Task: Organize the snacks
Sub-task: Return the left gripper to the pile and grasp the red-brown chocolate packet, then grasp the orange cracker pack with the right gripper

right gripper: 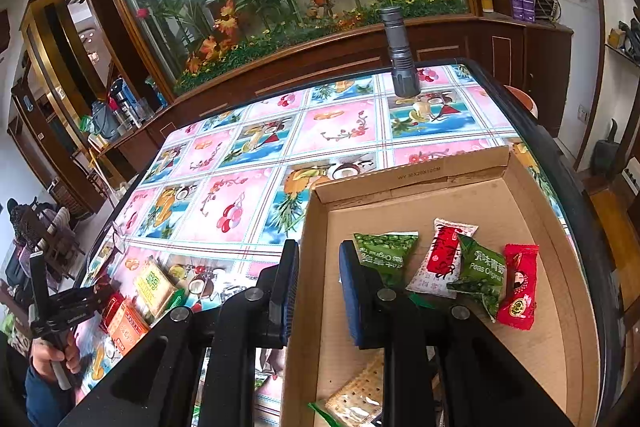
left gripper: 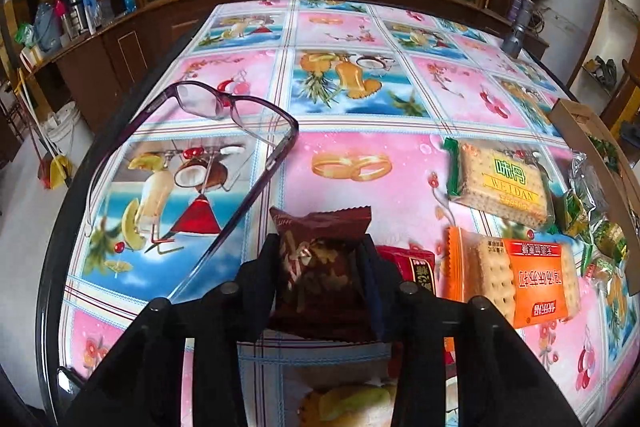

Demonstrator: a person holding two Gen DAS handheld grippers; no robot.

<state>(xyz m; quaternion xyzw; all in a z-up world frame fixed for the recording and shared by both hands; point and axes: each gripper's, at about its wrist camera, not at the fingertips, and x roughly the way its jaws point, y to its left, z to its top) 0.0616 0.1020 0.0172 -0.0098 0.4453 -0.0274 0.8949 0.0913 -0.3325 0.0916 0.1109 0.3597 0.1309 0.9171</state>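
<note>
My left gripper (left gripper: 320, 247) is shut on a dark brown snack packet (left gripper: 320, 259) just above the table. Beside it lie a red packet (left gripper: 412, 263), an orange cracker pack (left gripper: 516, 279) and a green-ended Weidan cracker pack (left gripper: 500, 183). My right gripper (right gripper: 318, 251) is open and empty, its fingers straddling the near left wall of the cardboard box (right gripper: 420, 175). Inside the box lie two green pea packets (right gripper: 388, 251), a white-and-red packet (right gripper: 440, 255), a red packet (right gripper: 518, 291) and a cracker pack (right gripper: 356, 399).
Purple-framed glasses (left gripper: 224, 107) lie on the flowered tablecloth (left gripper: 360, 27) left of my left gripper. A grey flashlight (right gripper: 400, 55) stands at the table's far edge. Small green packets (left gripper: 588, 211) lie by the box wall (left gripper: 592, 131). A wooden cabinet with a plant display stands behind.
</note>
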